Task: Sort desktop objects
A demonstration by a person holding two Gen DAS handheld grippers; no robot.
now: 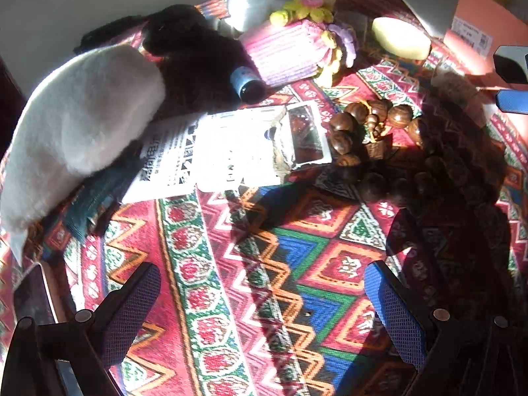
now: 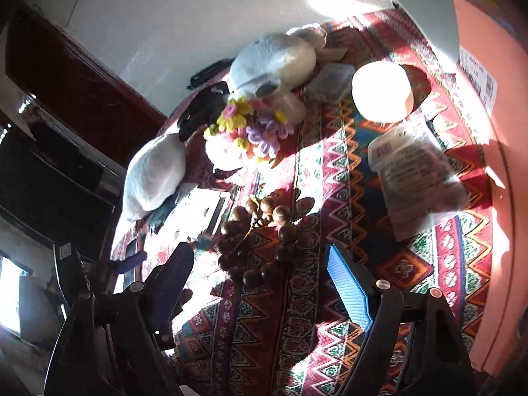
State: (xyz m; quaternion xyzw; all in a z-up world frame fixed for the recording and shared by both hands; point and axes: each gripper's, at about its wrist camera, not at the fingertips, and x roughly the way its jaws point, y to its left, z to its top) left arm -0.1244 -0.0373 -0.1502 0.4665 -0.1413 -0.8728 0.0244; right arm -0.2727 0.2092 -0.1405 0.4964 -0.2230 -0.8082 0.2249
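Left wrist: left gripper [image 1: 260, 300] spread, empty, above bare cloth [image 1: 264, 264]. Beads [image 1: 373, 132] ahead and right, mid-tabletop, touching packet [image 1: 231, 148].

Right wrist: right gripper [image 2: 260, 283] spread, empty. Beads [image 2: 257, 241] straight ahead between fingers, just below. Right hand nearer, likely takes them.

Wooden bead bracelet [image 1: 373, 132] coiled mid-cloth, white packet [image 1: 231, 151] flat beside it, pink crocheted flower bouquet [image 1: 297, 46] lying behind
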